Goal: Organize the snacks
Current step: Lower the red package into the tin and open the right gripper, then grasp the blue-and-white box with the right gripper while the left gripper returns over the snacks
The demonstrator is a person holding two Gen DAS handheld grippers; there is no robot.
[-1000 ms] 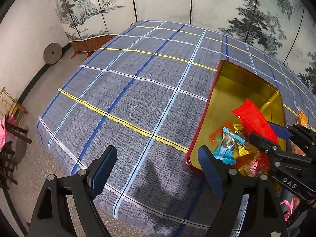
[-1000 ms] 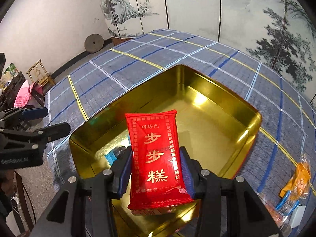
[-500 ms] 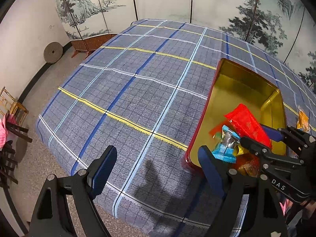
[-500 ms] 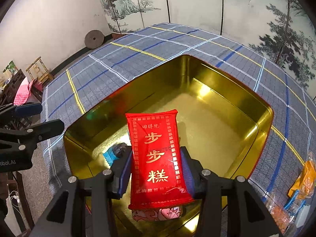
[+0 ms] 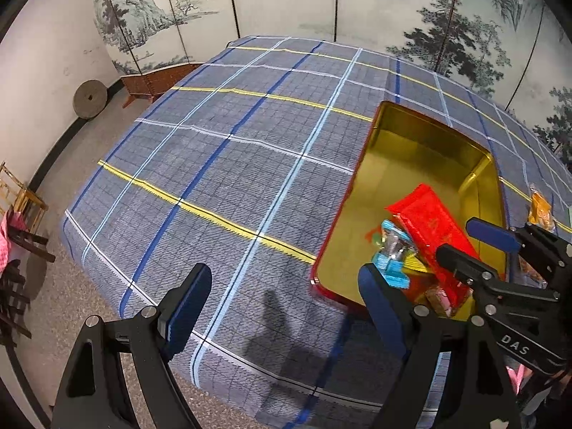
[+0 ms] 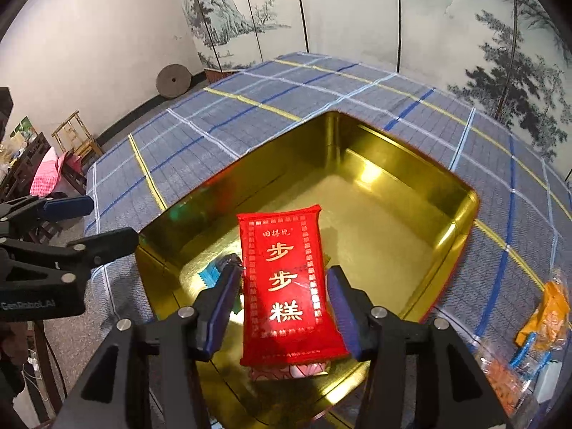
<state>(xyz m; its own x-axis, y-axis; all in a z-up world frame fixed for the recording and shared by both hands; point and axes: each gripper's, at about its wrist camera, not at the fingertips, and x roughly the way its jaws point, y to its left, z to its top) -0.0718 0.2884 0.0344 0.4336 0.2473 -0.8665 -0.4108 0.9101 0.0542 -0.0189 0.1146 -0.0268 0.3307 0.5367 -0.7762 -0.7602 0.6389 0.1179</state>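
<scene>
A gold tin [image 6: 447, 186] with a red outside [image 5: 432, 136] stands on the checked tablecloth. My right gripper [image 6: 284, 287] is over the tin's near end; its jaws have parted and stand beside a red snack packet [image 6: 286, 279] that now lies on the snacks in the tin. The packet also shows in the left wrist view [image 5: 430, 228], beside a blue-wrapped candy [image 5: 391, 250]. My left gripper [image 5: 282, 304] is open and empty over the table's near edge, left of the tin.
Orange and clear snack packets [image 6: 547, 318] lie on the cloth right of the tin; one shows in the left wrist view [image 5: 540, 207]. A painted folding screen [image 5: 321, 7] stands behind the table. Chairs [image 6: 71, 139] stand on the floor at left.
My right gripper moved the red packet lower and further over the tin, then opened its jaws off it. My left gripper stayed open and drifted little.
</scene>
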